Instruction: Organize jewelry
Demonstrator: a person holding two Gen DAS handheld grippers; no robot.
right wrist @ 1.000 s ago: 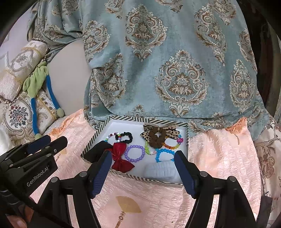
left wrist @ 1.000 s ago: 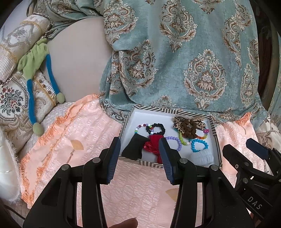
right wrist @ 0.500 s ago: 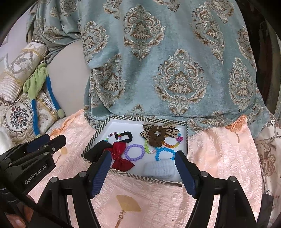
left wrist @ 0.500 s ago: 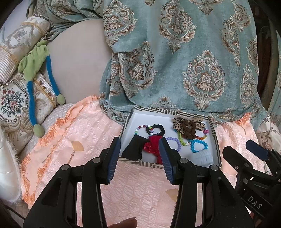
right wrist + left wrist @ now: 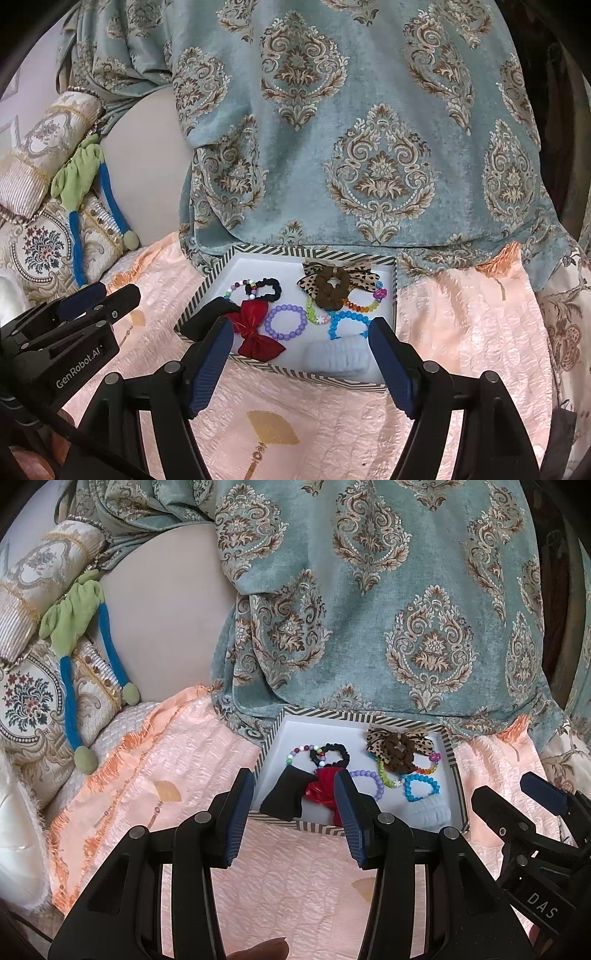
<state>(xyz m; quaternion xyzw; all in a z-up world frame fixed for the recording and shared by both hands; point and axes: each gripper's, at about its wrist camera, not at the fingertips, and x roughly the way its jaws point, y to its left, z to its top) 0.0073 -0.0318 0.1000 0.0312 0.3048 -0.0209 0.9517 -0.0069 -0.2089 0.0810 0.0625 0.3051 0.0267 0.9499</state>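
A striped-rim white tray [image 5: 354, 719] [image 5: 310, 250] lies on a peach bedspread. It holds a red bow [image 5: 256, 328] [image 5: 322, 786], a black cloth piece [image 5: 284, 795], a black scrunchie [image 5: 269, 288], a purple bead bracelet [image 5: 286, 321], a blue bead bracelet [image 5: 421, 788], a leopard bow with a brown scrunchie [image 5: 332, 286] [image 5: 400, 747], a multicolour bead bracelet [image 5: 242, 288] and a white knitted band [image 5: 338, 356]. My left gripper [image 5: 293, 808] is open and empty, just short of the tray's near left edge. My right gripper [image 5: 299, 365] is open wide and empty at the tray's near edge.
A teal patterned curtain [image 5: 332, 129] hangs right behind the tray. Embroidered cushions [image 5: 33, 701] and a green-and-blue cloth toy [image 5: 74, 627] lie at the left. The peach bedspread [image 5: 461, 332] extends around the tray.
Both grippers have drifted slightly; the scene has shifted a little in both views. Nothing in the tray has moved.
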